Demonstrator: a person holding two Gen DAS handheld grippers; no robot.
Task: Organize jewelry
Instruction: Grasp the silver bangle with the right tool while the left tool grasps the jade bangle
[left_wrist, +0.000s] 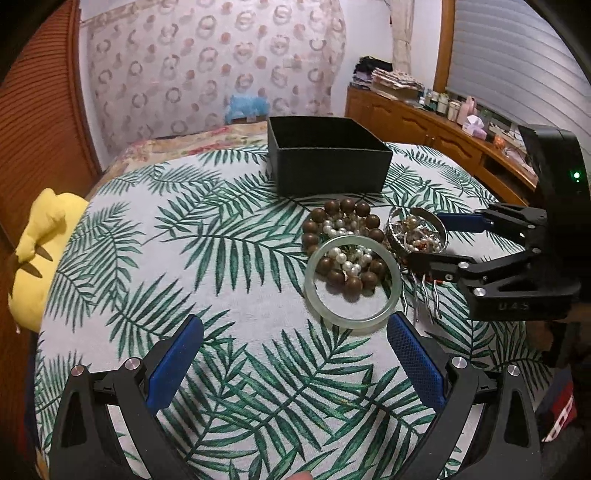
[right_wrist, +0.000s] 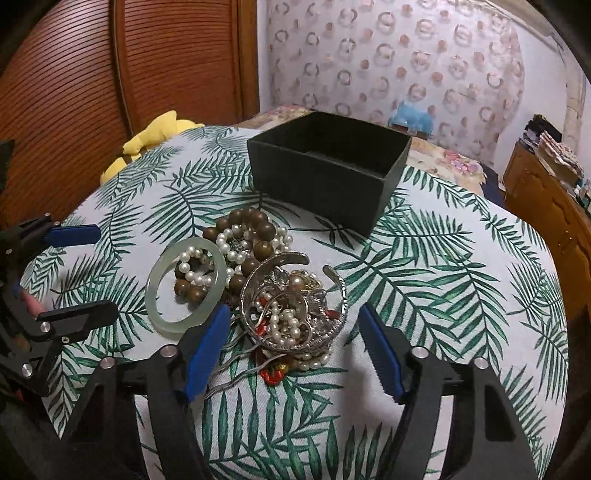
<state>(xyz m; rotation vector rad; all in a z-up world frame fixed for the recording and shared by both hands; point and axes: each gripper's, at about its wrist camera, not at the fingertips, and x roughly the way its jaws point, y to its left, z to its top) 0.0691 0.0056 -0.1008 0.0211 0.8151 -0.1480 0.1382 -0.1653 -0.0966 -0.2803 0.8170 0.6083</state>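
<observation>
The jewelry lies heaped on the leaf-print surface (left_wrist: 221, 258), just in front of the black box (left_wrist: 328, 162): a pale green bangle (left_wrist: 352, 280) over wooden beads (right_wrist: 258, 225) and pearls, beside a silver cuff (right_wrist: 295, 314) full of trinkets. The left gripper (left_wrist: 295, 354) hangs short of the bangle, jaws spread. The right gripper (right_wrist: 291, 343) straddles the cuff, jaws apart and not touching it.

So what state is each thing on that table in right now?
black box: open, no lid, looks empty.
jade bangle: flat, overlapping the beads.
wooden bead bracelet: in the pile, tangled with pearls.
silver cuff: heaped with jewelry.
left gripper: open, empty.
right gripper: open around the cuff pile.
</observation>
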